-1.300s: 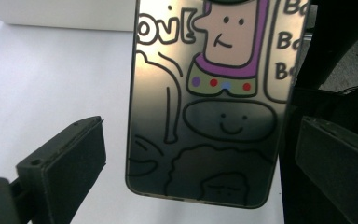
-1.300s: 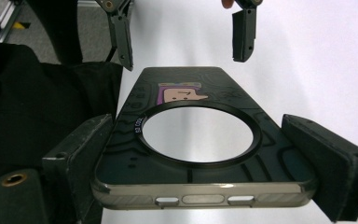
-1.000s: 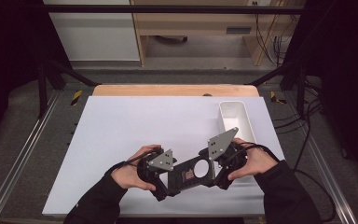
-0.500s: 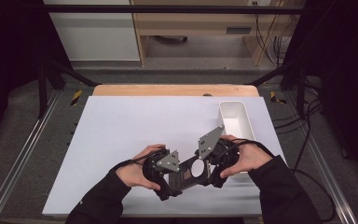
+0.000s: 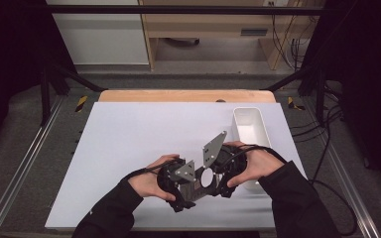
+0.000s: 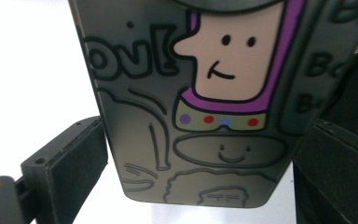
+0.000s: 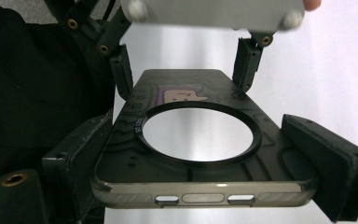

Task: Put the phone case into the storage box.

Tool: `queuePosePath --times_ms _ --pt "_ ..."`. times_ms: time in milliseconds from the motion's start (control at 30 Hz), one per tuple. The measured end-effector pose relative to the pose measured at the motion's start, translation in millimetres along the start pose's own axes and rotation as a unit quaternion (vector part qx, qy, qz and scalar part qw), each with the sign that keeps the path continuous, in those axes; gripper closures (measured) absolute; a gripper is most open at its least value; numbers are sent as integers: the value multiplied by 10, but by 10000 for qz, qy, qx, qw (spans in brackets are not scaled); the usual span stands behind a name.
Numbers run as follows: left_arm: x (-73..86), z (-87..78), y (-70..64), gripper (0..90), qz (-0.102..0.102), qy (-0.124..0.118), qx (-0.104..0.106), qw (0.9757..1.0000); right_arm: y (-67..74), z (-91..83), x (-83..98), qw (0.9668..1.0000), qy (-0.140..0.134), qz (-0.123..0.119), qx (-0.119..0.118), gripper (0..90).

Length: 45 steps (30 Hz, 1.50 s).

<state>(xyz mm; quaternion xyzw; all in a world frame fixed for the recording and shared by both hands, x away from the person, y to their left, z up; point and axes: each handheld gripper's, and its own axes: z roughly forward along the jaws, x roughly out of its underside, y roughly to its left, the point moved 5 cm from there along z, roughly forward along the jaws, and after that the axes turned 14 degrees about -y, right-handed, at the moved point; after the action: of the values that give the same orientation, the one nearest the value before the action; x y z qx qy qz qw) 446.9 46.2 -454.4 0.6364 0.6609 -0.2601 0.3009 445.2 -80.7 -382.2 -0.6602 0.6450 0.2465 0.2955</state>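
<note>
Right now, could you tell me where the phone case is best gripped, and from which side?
Grip the phone case across its two long side rims, coming in from a short end. Those rims are straight and parallel, the jaws span the width, and the ring hole weakens the flat middle.

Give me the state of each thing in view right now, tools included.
Phone case: held off the table between both tools, ring cutout see-through.
Left tool: shut on one end of the case.
Right tool: shut on the other end, the port end.
White bin: upright on the mat, looks empty.
</note>
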Motion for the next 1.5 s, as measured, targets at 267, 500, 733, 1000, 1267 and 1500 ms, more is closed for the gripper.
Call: queuePosePath --times_ms 267,500,733,1000,1267,1500 --pt "6 28 11 90 -37 90 17 10000 -2 27 -47 10000 64 -60 1 122" --pt "4 48 1 105 -39 179 47 9998 3 45 -47 9999 97 -98 -25 122" --pt "8 66 -18 112 -7 207 51 9998 16 56 -48 9999 96 -122 -65 120" --pt "14 60 -13 114 30 24 0 10000 15 41 -60 9998 -2 -173 -21 115" --pt "16 39 -3 114 -21 -176 -56 9998 16 37 -65 9997 -116 -224 14 75" --pt "40 15 17 115 -81 -253 -136 9996 13 -13 -102 9985 -407 -275 249 34"
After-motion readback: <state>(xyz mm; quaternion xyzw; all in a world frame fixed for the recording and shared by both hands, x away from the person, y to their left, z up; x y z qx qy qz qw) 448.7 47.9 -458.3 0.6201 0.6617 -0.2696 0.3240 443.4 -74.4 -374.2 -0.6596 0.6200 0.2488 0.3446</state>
